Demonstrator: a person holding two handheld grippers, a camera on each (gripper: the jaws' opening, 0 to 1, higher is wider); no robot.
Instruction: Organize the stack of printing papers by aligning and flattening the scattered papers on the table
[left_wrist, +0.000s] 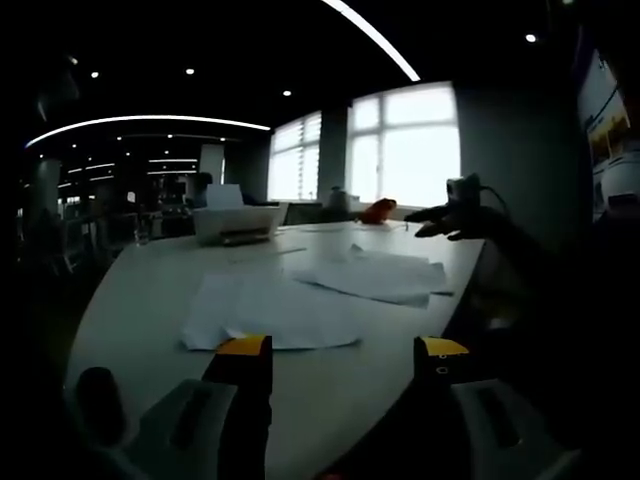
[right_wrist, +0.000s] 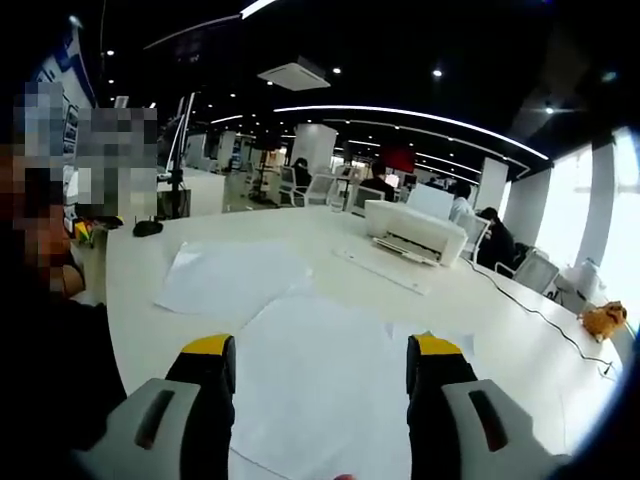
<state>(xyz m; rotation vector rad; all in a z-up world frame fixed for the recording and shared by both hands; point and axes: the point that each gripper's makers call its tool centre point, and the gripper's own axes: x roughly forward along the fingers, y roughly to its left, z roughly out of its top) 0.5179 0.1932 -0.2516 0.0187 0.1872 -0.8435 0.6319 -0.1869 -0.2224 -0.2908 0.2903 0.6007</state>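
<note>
Loose white sheets lie scattered on the white table (left_wrist: 130, 290). One spread of papers (left_wrist: 270, 312) lies just beyond my left gripper (left_wrist: 342, 350), which is open with nothing between its yellow-tipped jaws. A second, rumpled pile (left_wrist: 385, 275) sits farther right. My right gripper (left_wrist: 450, 218) reaches in over the table's right edge. In the right gripper view, my right gripper (right_wrist: 322, 348) is open above a large sheet (right_wrist: 320, 385). Another sheet (right_wrist: 232, 280) lies farther left on the table (right_wrist: 140, 260).
A white printer (left_wrist: 236, 223) (right_wrist: 415, 232) stands at the table's far side, with a black cable (right_wrist: 530, 310) trailing from it. An orange object (right_wrist: 603, 320) (left_wrist: 378, 210) sits near the far edge. A person (right_wrist: 40, 330) stands close on the left. Chairs and desks fill the office behind.
</note>
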